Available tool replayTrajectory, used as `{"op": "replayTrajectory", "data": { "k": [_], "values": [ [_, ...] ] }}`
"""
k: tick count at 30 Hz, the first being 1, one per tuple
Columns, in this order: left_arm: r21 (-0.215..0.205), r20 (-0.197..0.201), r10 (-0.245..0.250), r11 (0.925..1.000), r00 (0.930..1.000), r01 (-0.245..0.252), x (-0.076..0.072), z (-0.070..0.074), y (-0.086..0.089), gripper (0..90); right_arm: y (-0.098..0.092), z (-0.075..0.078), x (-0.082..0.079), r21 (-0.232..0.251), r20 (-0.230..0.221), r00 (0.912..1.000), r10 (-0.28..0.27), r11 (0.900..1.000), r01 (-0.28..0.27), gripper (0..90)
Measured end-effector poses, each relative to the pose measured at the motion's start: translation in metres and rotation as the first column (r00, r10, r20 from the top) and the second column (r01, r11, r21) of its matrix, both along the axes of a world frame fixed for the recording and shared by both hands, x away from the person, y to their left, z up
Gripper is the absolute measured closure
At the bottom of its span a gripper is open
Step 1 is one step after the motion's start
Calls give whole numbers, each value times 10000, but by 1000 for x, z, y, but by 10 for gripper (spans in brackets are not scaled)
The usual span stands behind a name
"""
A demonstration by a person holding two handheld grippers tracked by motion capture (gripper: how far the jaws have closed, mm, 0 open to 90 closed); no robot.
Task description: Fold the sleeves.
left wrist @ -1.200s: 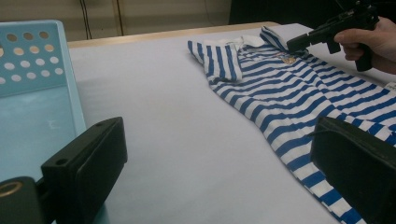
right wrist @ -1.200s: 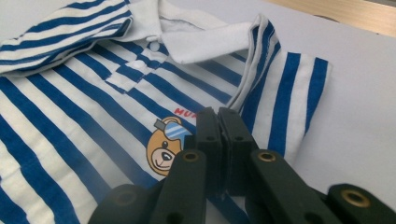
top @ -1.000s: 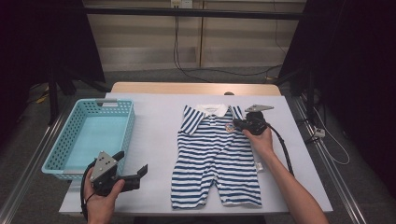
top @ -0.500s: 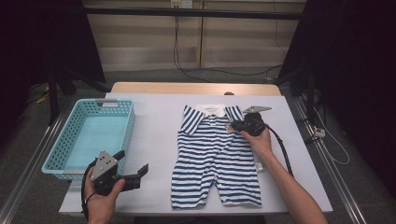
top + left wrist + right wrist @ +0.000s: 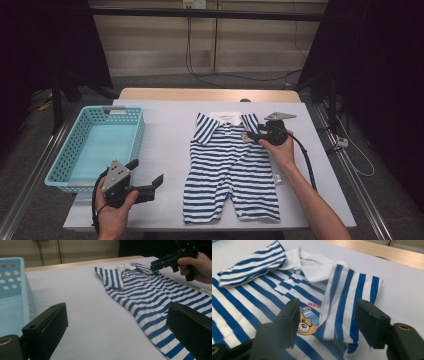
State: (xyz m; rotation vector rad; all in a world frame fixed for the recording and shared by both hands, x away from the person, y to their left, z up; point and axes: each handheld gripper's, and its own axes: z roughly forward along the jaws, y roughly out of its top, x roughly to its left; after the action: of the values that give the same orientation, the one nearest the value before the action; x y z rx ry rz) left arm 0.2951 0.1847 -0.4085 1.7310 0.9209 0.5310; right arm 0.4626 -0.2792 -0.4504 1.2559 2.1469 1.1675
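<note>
Showing: a blue-and-white striped cotton baby romper [image 5: 230,170] lay flat, collar away from the person, on a pale grey table top [image 5: 167,125].
Romper position: it occupied the middle of the table, to the right of the basket and well apart from it.
Romper detail: the white collar [image 5: 312,266] was uppermost; the nearer short sleeve [image 5: 350,305] was folded inward over the chest, beside a printed bear badge with sunglasses [image 5: 307,323].
Right gripper [image 5: 252,135]: the black two-jaw tool hovered over that folded sleeve, near the collar. Its jaws had just been opening; they stood apart on either side of the sleeve fold, and neither pad pressed on the cloth.
Right hand [image 5: 280,150]: it rested over the romper's right edge.
Left gripper [image 5: 147,176]: it was held at the near left of the table, just in front of the basket; its jaws gaped wide with nothing between them.
Basket: a light turquoise perforated plastic basket [image 5: 60,165] stood at the left of the table.
</note>
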Motion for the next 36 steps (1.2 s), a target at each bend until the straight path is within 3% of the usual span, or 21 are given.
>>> {"op": "replayTrajectory", "data": {
  "k": [3, 8, 12, 13, 15, 19, 23, 25, 29, 33, 36],
  "values": [
    [168, -9, -355, 9992, 9994, 355, 3, 1, -7, 41, 0, 3, -6, 152, 174, 9998, 0, 9999, -3, 290],
    [164, -175, -619, 9979, 9979, 621, 9, -2, -17, 41, -4, 10, -18, 383, 451, 9990, 48, 9992, -65, 227],
    [408, -241, -883, 9952, 9958, 892, 16, -3, -26, 41, -10, 16, -27, 720, 577, 9983, -121, 9974, 79, 180],
    [223, -250, -877, 9958, 9958, 883, 17, -3, -29, 41, -12, 17, -30, 815, 597, 9981, -147, 9966, 98, 171],
    [331, -255, -1020, 9942, 9945, 1028, 22, -3, -33, 41, -14, 19, -36, 931, 589, 9980, -217, 9955, 162, 146],
    [156, -213, -1038, 9944, 9944, 1041, 28, -3, -42, 41, -18, 22, -49, 1212, 619, 9977, -291, 9924, 214, 105],
    [104, -178, -1114, 9937, 9936, 1116, 35, -3, -47, 41, -20, 25, -64, 1165, 831, 9961, -289, 9930, 190, 91],
    [271, -120, -1244, 9918, 9922, 1247, 37, -2, -50, 41, -20, 25, -71, 1084, 882, 9955, -345, 9938, 248, 106],
    [-77, 80, -1221, 9925, 9925, 1222, 39, 2, -56, 45, -21, 26, -87, 1220, 814, 9965, -194, 9925, 94, 106],
    [-120, 123, -1190, 9928, 9928, 1192, 43, 5, -60, 50, -23, 27, -107, 1204, 994, 9948, -240, 9926, 119, 105],
    [47, 155, -1174, 9931, 9930, 1173, 48, 4, -63, 51, -26, 28, -121, 1246, 1070, 9938, -313, 9920, 179, 105]
  ]
}}
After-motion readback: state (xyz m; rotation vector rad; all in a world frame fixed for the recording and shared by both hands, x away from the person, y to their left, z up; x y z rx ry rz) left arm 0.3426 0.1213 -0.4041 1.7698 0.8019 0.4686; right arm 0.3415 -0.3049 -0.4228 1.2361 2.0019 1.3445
